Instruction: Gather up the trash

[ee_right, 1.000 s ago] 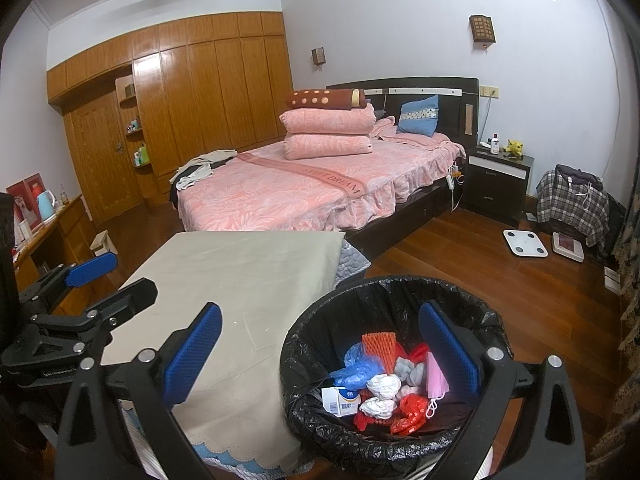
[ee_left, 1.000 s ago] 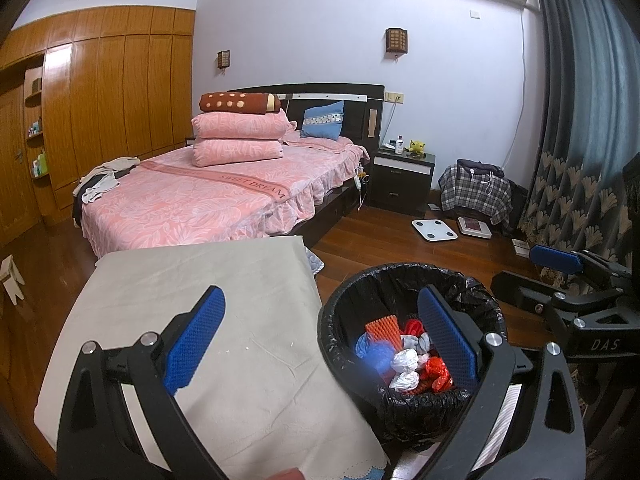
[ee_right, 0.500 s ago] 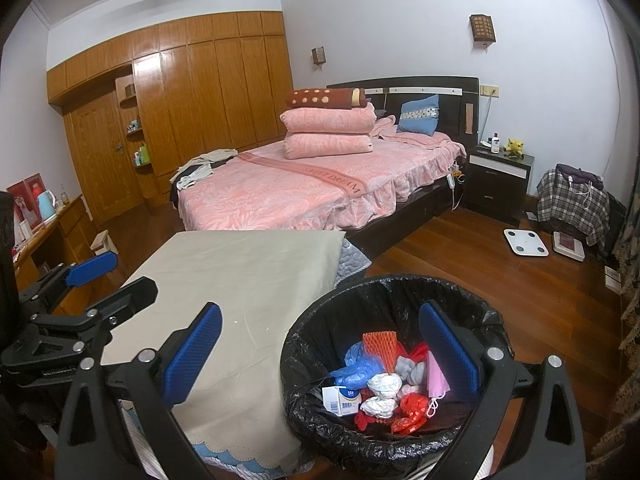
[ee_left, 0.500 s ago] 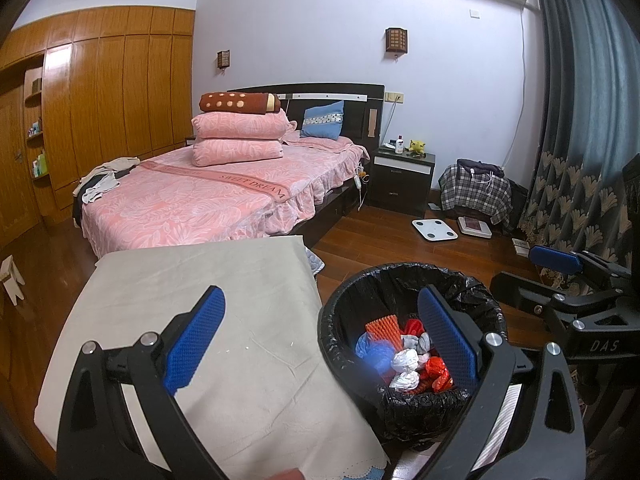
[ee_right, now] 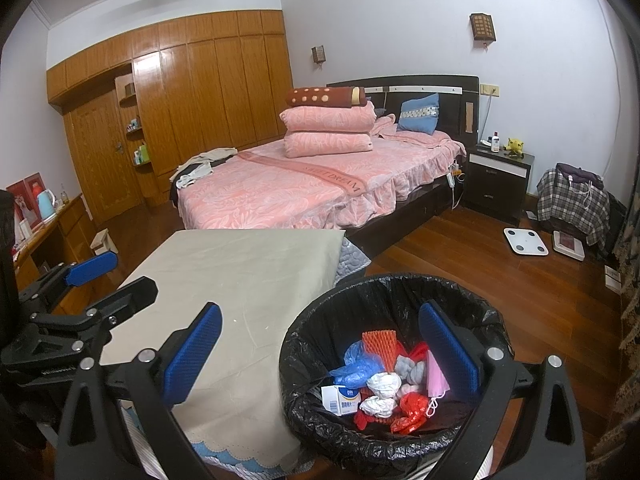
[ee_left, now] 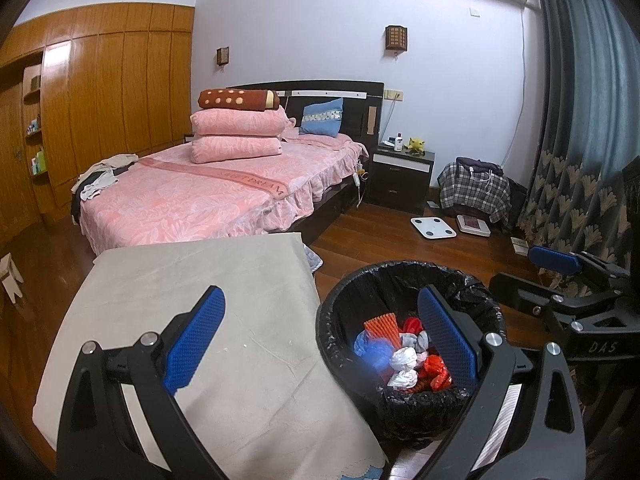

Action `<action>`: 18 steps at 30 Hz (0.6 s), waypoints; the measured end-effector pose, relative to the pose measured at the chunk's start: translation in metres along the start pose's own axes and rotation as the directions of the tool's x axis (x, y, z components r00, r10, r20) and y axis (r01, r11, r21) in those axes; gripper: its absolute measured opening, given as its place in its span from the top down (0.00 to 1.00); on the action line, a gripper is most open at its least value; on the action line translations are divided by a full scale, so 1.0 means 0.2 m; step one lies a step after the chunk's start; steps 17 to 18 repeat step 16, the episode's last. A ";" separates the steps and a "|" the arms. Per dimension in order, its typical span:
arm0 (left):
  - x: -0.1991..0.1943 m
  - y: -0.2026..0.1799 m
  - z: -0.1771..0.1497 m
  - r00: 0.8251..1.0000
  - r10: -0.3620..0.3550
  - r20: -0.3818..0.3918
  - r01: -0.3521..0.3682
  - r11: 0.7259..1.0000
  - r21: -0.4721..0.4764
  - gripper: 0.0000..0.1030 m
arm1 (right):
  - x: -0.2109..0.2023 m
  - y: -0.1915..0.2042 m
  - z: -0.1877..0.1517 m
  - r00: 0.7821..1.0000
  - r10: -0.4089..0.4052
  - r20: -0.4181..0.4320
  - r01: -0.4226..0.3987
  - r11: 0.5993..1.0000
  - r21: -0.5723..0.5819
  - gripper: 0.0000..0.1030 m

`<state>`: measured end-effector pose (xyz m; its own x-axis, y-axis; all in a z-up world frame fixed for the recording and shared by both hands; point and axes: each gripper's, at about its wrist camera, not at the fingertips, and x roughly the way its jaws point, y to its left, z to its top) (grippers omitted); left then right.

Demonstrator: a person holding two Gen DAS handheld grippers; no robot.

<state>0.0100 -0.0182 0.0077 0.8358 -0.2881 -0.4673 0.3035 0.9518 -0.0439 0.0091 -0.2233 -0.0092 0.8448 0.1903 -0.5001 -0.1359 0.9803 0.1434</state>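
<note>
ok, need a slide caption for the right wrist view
Open right gripper over lined bin of collected trash, beside cloth-covered table.

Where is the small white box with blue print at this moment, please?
In the right wrist view the white box lies inside the black-lined bin, at its left side, below the blue plastic bag.

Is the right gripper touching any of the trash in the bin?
Apart. In the right wrist view the right gripper has its jaws wide open and empty, held above the trash bin; the trash lies lower inside.
</note>
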 end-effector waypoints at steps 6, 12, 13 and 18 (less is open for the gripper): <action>0.02 -0.01 -0.02 1.000 -0.002 -0.004 0.002 1.000 0.000 0.08 | 0.01 0.01 -0.02 1.000 0.001 0.001 -0.001 1.000 -0.001 0.06; 0.02 -0.01 -0.01 1.000 -0.005 -0.007 0.005 1.000 0.006 0.08 | 0.01 0.01 -0.02 1.000 0.001 0.000 -0.001 1.000 0.000 0.06; 0.02 -0.01 -0.01 1.000 -0.004 -0.007 0.004 1.000 0.005 0.08 | 0.01 0.02 -0.02 1.000 0.001 0.000 -0.001 1.000 -0.001 0.06; 0.02 -0.01 -0.02 1.000 -0.006 -0.009 0.006 1.000 0.006 0.08 | 0.01 0.01 -0.02 1.000 0.001 0.000 -0.001 1.000 0.000 0.06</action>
